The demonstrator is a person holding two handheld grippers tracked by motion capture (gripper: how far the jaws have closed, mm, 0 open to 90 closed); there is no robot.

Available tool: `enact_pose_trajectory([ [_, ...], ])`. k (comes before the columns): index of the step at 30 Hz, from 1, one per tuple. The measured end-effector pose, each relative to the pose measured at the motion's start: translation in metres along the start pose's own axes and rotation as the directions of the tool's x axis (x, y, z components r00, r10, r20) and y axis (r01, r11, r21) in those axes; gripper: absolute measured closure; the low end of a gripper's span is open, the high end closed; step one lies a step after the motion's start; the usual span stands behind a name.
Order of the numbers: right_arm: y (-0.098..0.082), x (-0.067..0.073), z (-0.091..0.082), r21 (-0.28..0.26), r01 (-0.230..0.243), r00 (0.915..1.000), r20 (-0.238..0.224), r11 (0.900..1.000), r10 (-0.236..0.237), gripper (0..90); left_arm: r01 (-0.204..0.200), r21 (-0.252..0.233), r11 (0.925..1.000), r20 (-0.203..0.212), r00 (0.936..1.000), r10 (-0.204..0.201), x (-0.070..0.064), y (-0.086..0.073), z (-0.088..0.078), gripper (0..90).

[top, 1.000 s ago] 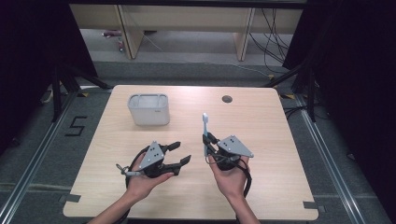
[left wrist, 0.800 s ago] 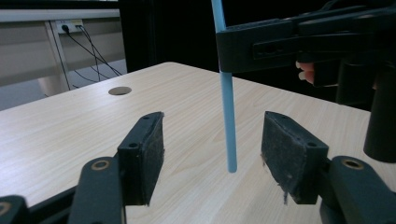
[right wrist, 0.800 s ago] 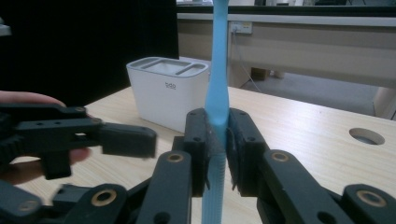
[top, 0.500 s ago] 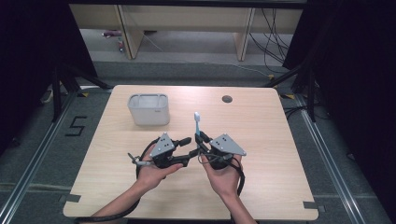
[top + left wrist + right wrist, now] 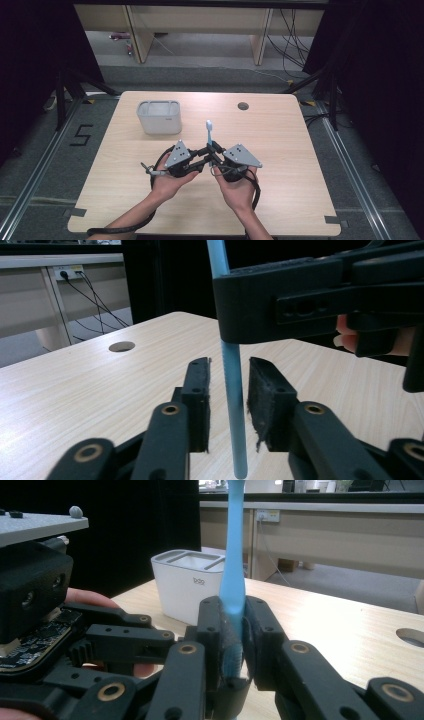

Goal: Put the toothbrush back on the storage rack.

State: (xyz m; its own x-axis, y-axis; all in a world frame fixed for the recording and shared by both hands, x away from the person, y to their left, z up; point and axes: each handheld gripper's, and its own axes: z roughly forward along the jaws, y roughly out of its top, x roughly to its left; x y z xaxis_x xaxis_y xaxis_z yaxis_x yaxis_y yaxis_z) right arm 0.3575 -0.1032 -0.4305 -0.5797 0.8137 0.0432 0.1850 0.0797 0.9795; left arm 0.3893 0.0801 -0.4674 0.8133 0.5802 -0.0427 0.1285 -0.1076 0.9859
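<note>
A light blue toothbrush stands upright over the table, bristle head on top. My right gripper is shut on its handle, pads pressed on both sides. My left gripper has come in from the left, below the right one. Its jaws have just been closing around the lower handle. A narrow gap still shows on each side between the pads and the handle, and the handle's tip hangs free above the wood.
A white toothbrush holder with open compartments sits at the table's back left. A round cable hole lies at the back centre. The wooden table has bare room on the right. Shelving and cables stand beyond the far edge.
My left gripper has moved right to meet the right one, and its jaws have narrowed around the toothbrush handle. The right gripper has kept its grip and drifted slightly left.
</note>
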Motion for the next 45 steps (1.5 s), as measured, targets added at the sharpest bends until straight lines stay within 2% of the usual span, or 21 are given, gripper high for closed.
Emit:
enact_pose_trajectory([
  [2, 0.0, 0.002, 0.0, 0.001, -0.031, 0.9995, -0.005, 1.0, 0.031, 79.1, 0.004, -0.003, 1.0, 0.003, 1.0, -0.004, 0.0, 0.0, 0.001, 74.8],
  [9, 0.0, 0.003, 0.001, -0.002, -0.03, 0.9994, -0.015, 1.0, 0.03, 79.0, 0.013, -0.003, 0.9999, -0.004, 0.9999, -0.013, 0.001, -0.001, 0.001, 82.1],
  [14, 0.001, 0.002, 0.001, 0.005, -0.033, 0.9992, -0.021, 0.999, 0.033, 78.0, 0.01, -0.003, 0.9999, -0.009, 0.9999, -0.01, 0.002, 0.0, -0.001, 83.0],
  [20, 0.005, 0.002, -0.003, -0.009, -0.058, 0.9976, -0.038, 0.998, 0.058, 67.0, 0.016, -0.01, 0.9998, -0.033, 0.9993, -0.017, 0.009, 0.003, -0.005, 83.1],
  [21, 0.006, 0.001, -0.004, -0.019, -0.042, 0.9987, -0.031, 0.999, 0.041, 65.5, 0.018, -0.016, 0.9997, -0.036, 0.9992, -0.018, 0.011, 0.003, -0.006, 83.2],
  [22, 0.007, 0.002, -0.005, -0.019, -0.063, 0.997, -0.048, 0.998, 0.062, 63.7, 0.017, -0.013, 0.9998, -0.043, 0.9989, -0.017, 0.012, 0.004, -0.008, 83.1],
  [23, 0.008, 0.002, -0.007, -0.022, -0.052, 0.998, -0.037, 0.998, 0.051, 62.0, 0.014, -0.014, 0.9998, -0.048, 0.9987, -0.014, 0.014, 0.004, -0.009, 83.2],
  [25, 0.009, 0.003, -0.009, -0.021, -0.065, 0.9971, -0.041, 0.998, 0.064, 59.8, 0.013, -0.025, 0.9996, -0.06, 0.9981, -0.014, 0.017, 0.005, -0.012, 83.1],
  [26, 0.01, 0.002, -0.01, -0.021, -0.064, 0.9972, -0.039, 0.998, 0.063, 59.2, 0.011, -0.022, 0.9997, -0.066, 0.9977, -0.012, 0.019, 0.006, -0.014, 83.2],
  [27, 0.01, 0.001, -0.011, -0.026, -0.043, 0.9985, -0.036, 0.999, 0.043, 58.5, 0.013, -0.024, 0.9996, -0.071, 0.9973, -0.015, 0.021, 0.006, -0.015, 83.1],
  [31, 0.01, -0.002, -0.014, -0.027, -0.052, 0.9981, -0.035, 0.998, 0.051, 57.4, 0.016, -0.035, 0.9993, -0.099, 0.9949, -0.02, 0.029, 0.008, -0.023, 83.1],
  [32, 0.009, -0.004, -0.014, -0.037, -0.032, 0.9993, -0.02, 0.999, 0.031, 57.2, 0.016, -0.036, 0.9992, -0.105, 0.9943, -0.02, 0.031, 0.009, -0.025, 83.1],
  [39, 0.007, -0.006, -0.016, -0.013, -0.013, 0.9993, -0.037, 1.0, 0.012, 57.9, 0.007, -0.044, 0.999, -0.143, 0.9896, -0.013, 0.044, 0.01, -0.04, 83.1],
  [40, 0.006, -0.007, -0.018, 0.003, -0.01, 0.9996, -0.026, 1.0, 0.011, 57.8, 0.005, -0.045, 0.999, -0.149, 0.9888, -0.012, 0.046, 0.011, -0.042, 83.1],
  [45, 0.003, -0.013, -0.019, 0.003, 0.019, 0.9998, -0.003, 1.0, -0.019, 57.3, 0.005, -0.056, 0.9984, -0.174, 0.9847, -0.014, 0.053, 0.013, -0.052, 83.1],
])
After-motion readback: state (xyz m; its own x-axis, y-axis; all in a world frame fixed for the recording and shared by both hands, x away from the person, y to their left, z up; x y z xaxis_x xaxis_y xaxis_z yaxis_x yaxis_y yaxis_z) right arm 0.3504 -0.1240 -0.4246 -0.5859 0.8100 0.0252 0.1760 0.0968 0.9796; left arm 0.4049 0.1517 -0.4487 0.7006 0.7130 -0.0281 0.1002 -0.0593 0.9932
